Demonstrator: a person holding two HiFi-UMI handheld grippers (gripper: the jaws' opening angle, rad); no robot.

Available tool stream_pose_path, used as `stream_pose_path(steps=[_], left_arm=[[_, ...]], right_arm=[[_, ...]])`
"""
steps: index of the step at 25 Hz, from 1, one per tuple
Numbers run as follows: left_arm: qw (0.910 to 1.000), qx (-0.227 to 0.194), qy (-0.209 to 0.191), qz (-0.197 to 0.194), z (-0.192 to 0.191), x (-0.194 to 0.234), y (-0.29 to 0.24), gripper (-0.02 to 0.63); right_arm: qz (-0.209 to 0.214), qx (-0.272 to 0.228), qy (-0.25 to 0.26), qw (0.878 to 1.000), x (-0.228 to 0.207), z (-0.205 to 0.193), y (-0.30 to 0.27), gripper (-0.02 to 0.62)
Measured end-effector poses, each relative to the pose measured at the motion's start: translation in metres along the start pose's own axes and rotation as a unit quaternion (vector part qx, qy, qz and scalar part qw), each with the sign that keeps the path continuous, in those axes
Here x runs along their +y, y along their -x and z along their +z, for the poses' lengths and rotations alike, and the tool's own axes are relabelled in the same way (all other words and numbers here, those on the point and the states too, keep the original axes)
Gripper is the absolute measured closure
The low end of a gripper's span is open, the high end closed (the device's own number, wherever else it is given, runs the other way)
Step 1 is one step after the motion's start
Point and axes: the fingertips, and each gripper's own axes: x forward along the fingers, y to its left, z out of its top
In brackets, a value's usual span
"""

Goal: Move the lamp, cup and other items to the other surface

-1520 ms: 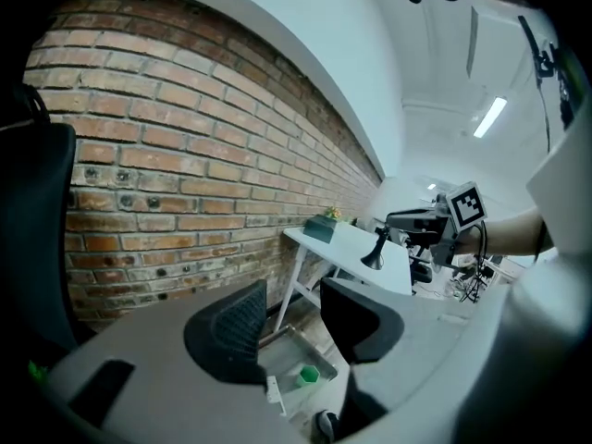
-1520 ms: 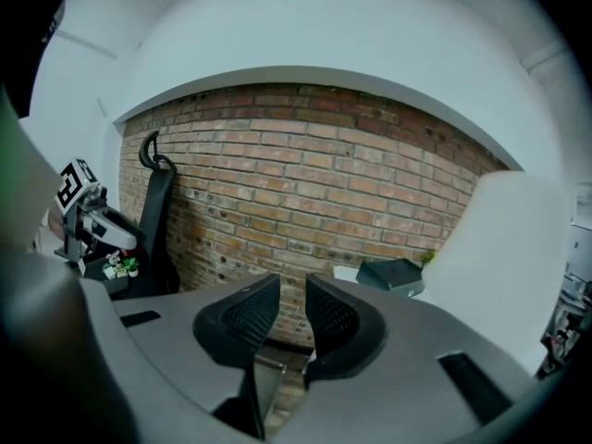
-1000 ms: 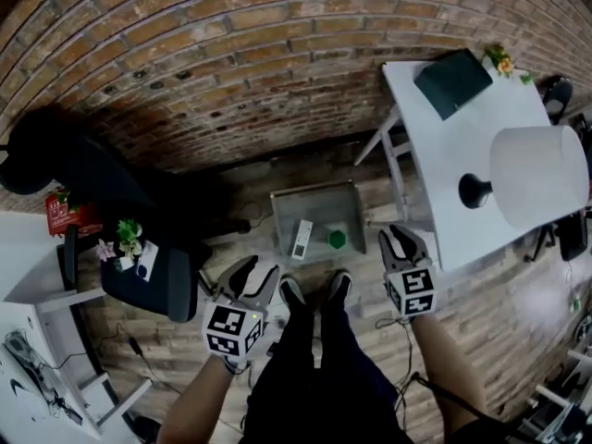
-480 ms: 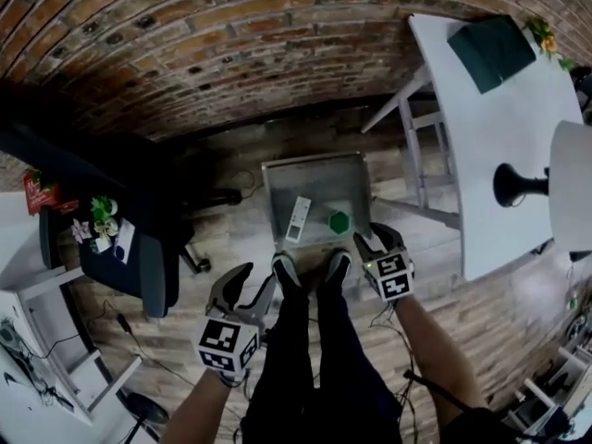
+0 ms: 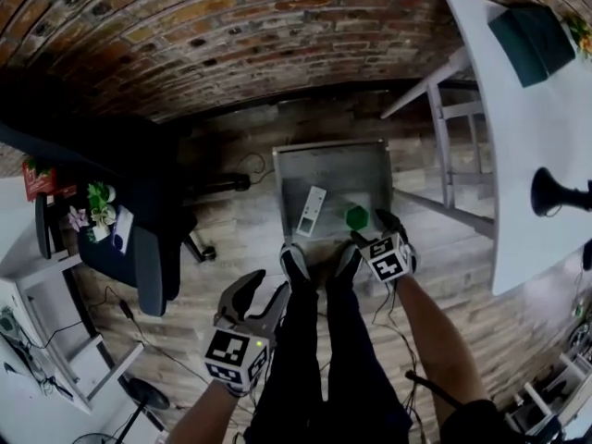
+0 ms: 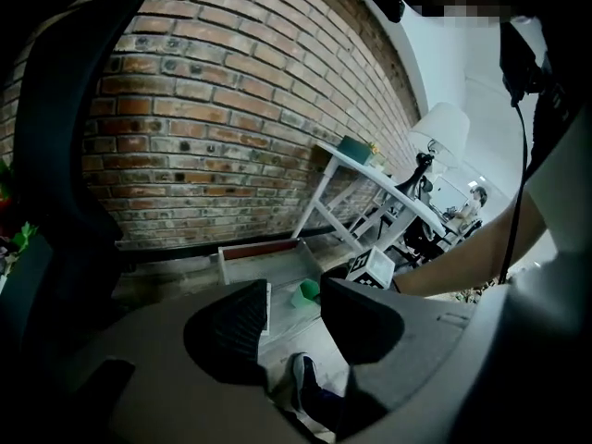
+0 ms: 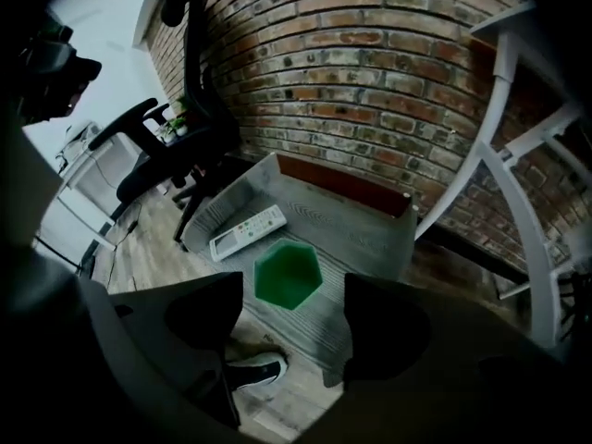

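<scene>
**A:** Where is the cup?
**B:** The green cup (image 5: 357, 217) sits in the grey tray (image 5: 342, 169) on the floor, at the centre of the head view. It is just right of the white remote (image 5: 311, 211) and apart from it.
**A:** And the right claw?
**B:** The right claw (image 5: 375, 229) points down at the tray's lower right corner. Its jaws have just been opening and now stand wide. In the right gripper view the cup shows in line with the gap, just beyond the tips, and neither pad presses on it.
**A:** The left one?
**B:** The left claw (image 5: 262, 292) hangs lower down, left of centre, beside the person's leg. Its jaws are well apart and hold nothing; floor and a shoe (image 5: 294, 265) show through the gap.
**A:** The lamp (image 5: 552, 192)?
**B:** Its black base stands on the white worktop (image 5: 518, 109) at the right edge. A dark green flat object (image 5: 535, 37) lies in the upper right corner. A black office chair (image 5: 139, 248) stands at the left, below the brick wall (image 5: 231, 35).
</scene>
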Motion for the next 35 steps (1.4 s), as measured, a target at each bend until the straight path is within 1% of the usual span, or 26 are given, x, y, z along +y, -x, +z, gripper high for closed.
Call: stream_pose_path(steps=[2, 5, 7, 9, 12, 15, 19, 23, 27, 31, 35], left_arm=[[1.0, 0.007, 0.004, 0.0, -0.01, 0.0, -0.003, 0.428], [0.9998, 0.016, 0.009, -0.005, -0.019, -0.003, -0.005, 0.428], [0.9998, 0.016, 0.011, -0.007, -0.019, -0.005, -0.005, 0.428], [0.9998, 0.012, 0.01, -0.008, -0.016, -0.007, -0.005, 0.428], [0.9999, 0.006, 0.01, -0.009, -0.011, -0.008, -0.004, 0.428], [0.9999, 0.004, 0.009, -0.004, -0.002, -0.007, 0.002, 0.428], [1.0, -0.006, 0.002, -0.003, 0.024, -0.017, 0.02, 0.428], [0.9993, -0.033, -0.017, -0.01, 0.064, -0.029, 0.034, 0.43], [0.998, -0.051, -0.035, -0.018, 0.102, -0.046, 0.061, 0.431], [0.9957, -0.067, -0.058, -0.025, 0.137, -0.059, 0.086, 0.433], [0.9942, -0.074, -0.071, -0.032, 0.159, -0.072, 0.11, 0.433]], right_arm=[[0.018, 0.009, 0.024, 1.0, 0.005, -0.001, -0.011, 0.212], [0.029, 0.026, 0.042, 0.998, 0.011, -0.007, -0.025, 0.198], [0.02, 0.047, 0.056, 0.997, 0.012, -0.012, -0.033, 0.222], [0.011, 0.066, 0.068, 0.995, 0.01, -0.014, -0.038, 0.276], [0.005, 0.064, 0.057, 0.996, 0.009, -0.006, -0.034, 0.284], [0.012, 0.055, 0.035, 0.998, 0.015, 0.007, -0.015, 0.285], [0.017, 0.029, 0.034, 0.999, 0.027, 0.032, 0.025, 0.287], [0.01, -0.001, 0.021, 1.0, 0.025, 0.067, 0.072, 0.287], [0.008, -0.028, 0.007, 1.0, 0.031, 0.092, 0.131, 0.287], [-0.008, -0.048, -0.005, 0.999, 0.026, 0.119, 0.198, 0.287], [-0.021, -0.067, -0.025, 0.997, 0.021, 0.137, 0.26, 0.287]])
